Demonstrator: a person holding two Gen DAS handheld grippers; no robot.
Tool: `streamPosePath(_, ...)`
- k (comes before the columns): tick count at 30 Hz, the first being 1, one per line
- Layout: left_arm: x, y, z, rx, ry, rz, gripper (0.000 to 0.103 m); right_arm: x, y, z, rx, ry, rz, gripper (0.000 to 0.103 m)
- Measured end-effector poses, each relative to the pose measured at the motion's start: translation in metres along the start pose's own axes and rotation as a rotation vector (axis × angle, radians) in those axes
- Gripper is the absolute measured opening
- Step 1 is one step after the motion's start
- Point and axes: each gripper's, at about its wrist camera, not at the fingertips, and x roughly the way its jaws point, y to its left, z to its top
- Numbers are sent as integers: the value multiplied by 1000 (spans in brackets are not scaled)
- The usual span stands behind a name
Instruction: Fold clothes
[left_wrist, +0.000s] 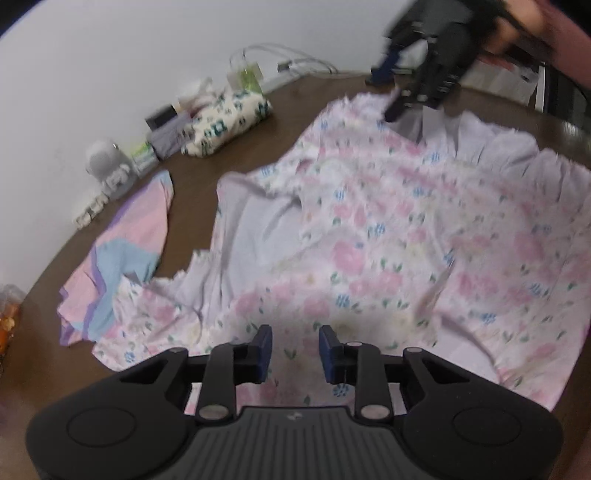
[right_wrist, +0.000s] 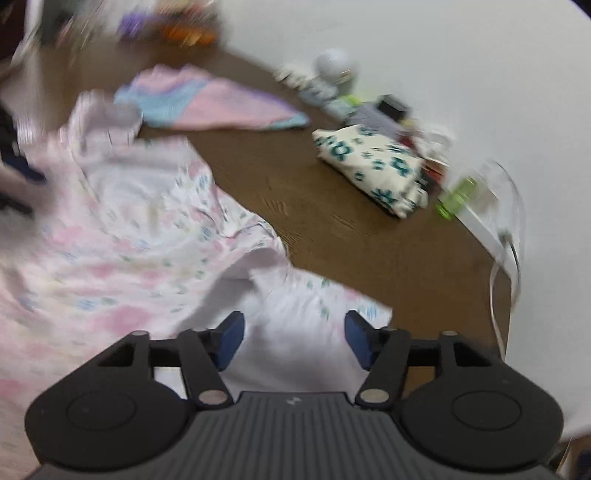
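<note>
Pink-flowered white cotton garment (left_wrist: 369, 229) lies spread and rumpled over the dark brown wooden worktop (left_wrist: 236, 147), its plain pale lining turned up along one fold. Above its near edge hangs the left gripper (left_wrist: 295, 354), jaws a little apart with nothing clamped between them (only cloth below). Over the far edge of the same garment is the right gripper (right_wrist: 294, 339), jaws well apart and empty; in the left wrist view it shows as a blurred black shape (left_wrist: 424, 85) held by a hand (left_wrist: 524, 22). Beside the garment lies a folded pink, blue and lilac cloth (left_wrist: 122, 254). Near the wall sits a folded cream cloth with teal flowers (right_wrist: 373, 166).
</note>
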Motion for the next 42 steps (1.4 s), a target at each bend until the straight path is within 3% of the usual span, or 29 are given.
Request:
streamPosePath(2,1,0,-1,13,3,-9,19,24,-3,9,-57,42,36,56)
streamPosePath(4,0,-2,-2,32,4,-15,15,38,-11,16,-49,90,88,2)
streamPosePath(6,-1,-5,-2,53,7,-19,12,39,-17,21,-50,91,72,3)
streamPosePath(9,-1,-9,-3,76,7,-22,3,31,-29,34,-59,32,-25,3)
streamPosePath(12,-2,-10,-4,68,0,-23,2,34,-24,36,-94,-27,-151,5)
streamPosePath(14,-2,-11,-5,62,-4,-24,2,46,-12,28,-157,2,-178,6)
streamPosePath(15,-2,-11,-5,59,-6,-24,2,52,-8,24,-186,23,-180,13)
streamPosePath(16,-2,-11,-5,57,-8,-24,2,56,-4,19,-204,37,-189,28)
streamPosePath(18,-3,-11,-5,51,-10,-24,3,53,-5,12,-177,37,-182,50)
streamPosePath(20,-4,-7,-3,35,-4,-26,15,38,-13,7,-97,9,-152,50)
streamPosePath(24,-22,17,6,-92,-77,-60,22,-8,-31,-8,108,-75,-64,58)
streamPosePath(28,-22,37,42,-152,-130,-91,31,-23,-31,-18,270,-114,130,58)
streamPosePath(30,2,40,65,-198,-81,-131,31,-17,-24,-17,305,-108,203,58)
streamPosePath(33,42,42,96,-283,3,-192,31,1,-8,-9,319,-79,245,56)
streamPosePath(37,80,52,112,-434,64,-259,28,15,2,-9,369,-59,300,47)
streamPosePath(39,90,53,113,-443,83,-241,14,17,5,-12,381,-61,317,44)
streamPosePath(40,95,52,114,-439,96,-228,2,18,5,-13,386,-60,324,39)
streamPosePath(41,96,50,114,-425,98,-209,1,19,6,-15,389,-58,331,35)
streamPosePath(42,95,49,114,-406,94,-185,0,20,7,-16,387,-52,333,25)
